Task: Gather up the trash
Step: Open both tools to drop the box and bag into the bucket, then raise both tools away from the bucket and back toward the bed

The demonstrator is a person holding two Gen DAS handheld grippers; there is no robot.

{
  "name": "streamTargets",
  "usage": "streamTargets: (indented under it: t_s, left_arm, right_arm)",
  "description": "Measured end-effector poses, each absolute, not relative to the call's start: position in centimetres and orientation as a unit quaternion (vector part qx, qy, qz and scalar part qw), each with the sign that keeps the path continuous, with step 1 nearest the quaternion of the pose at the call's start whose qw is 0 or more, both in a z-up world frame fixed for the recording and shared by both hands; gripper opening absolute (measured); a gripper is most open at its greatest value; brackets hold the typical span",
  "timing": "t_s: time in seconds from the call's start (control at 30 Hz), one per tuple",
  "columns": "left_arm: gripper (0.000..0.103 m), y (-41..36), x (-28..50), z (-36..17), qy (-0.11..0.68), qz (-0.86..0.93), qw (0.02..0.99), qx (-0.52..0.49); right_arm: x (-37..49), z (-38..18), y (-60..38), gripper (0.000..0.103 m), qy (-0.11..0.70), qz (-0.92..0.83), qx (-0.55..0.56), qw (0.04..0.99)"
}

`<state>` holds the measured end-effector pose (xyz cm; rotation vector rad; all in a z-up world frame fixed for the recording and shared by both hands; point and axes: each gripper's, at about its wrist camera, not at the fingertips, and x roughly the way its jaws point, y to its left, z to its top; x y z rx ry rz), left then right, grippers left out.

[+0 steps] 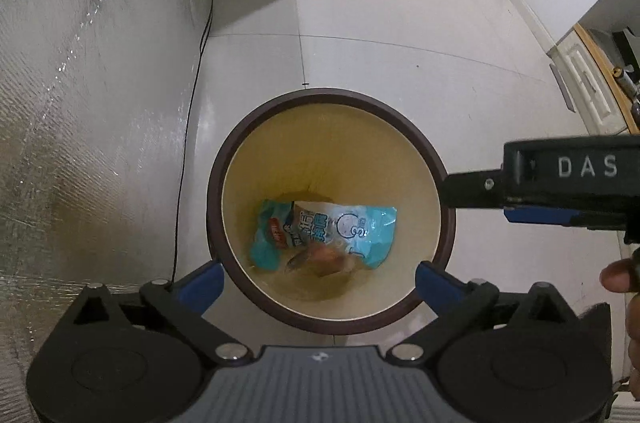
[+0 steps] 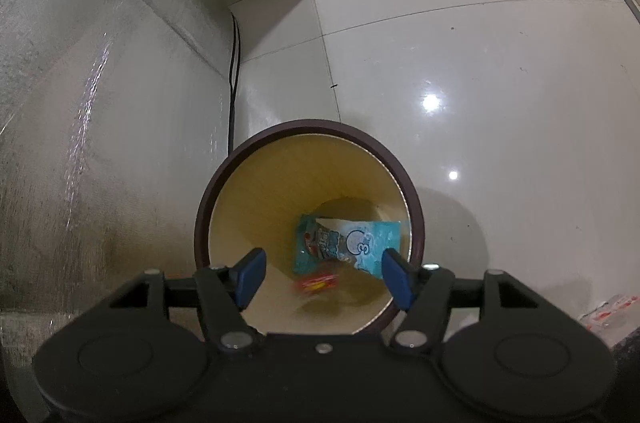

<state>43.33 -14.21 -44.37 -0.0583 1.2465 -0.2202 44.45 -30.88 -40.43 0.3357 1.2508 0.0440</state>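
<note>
Both tongs, left (image 1: 318, 281) and right (image 2: 322, 277), hang apart and empty over the brown-rimmed waste bin (image 2: 208, 207), where a blue snack wrapper (image 1: 352, 227) and a red wrapper (image 2: 318, 282) lie, so the drop looks done and fetching the packet (image 2: 610, 311) on the floor beside the bin seems next.

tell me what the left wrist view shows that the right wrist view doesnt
Only the left wrist view shows the right gripper reaching in from the side over the bin rim, a person's fingers at the edge, and white cabinet doors.

Only the right wrist view shows a small red and yellow wrapper, blurred, inside the bin, and a red and white wrapper lying on the floor.

Both show the round cream bin with a dark brown rim, the blue snack packet at its bottom, the black cable and open, empty grippers.
</note>
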Motion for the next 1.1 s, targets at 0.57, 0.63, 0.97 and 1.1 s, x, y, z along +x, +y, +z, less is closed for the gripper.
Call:
streamTargets:
  t_s: [0.57, 0.63, 0.97, 1.1]
  left_arm:
    - [0.101, -13.1, 40.9, -40.1, 0.574, -0.086, 0.814, -0.014]
    - [0.101, -12.9, 40.3, -39.4, 0.57, -0.083, 0.817, -0.013]
    - [0.102, -11.2, 37.7, -35.7, 0.56, -0.053, 0.827, -0.006]
    - [0.103, -10.5, 36.6, -33.9, 0.555, -0.048, 0.83, -0.015]
  right_arm:
    - [40.7, -37.4, -32.3, 0.085, 0.56, 0.034, 0.136, 0.817]
    - [40.0, -36.7, -32.6, 0.09, 0.553, 0.034, 0.135, 0.821]
    - [36.1, -33.0, -33.1, 0.103, 0.519, 0.031, 0.112, 0.847]
    - [34.5, -31.7, -33.3, 0.103, 0.514, 0.027, 0.103, 0.851]
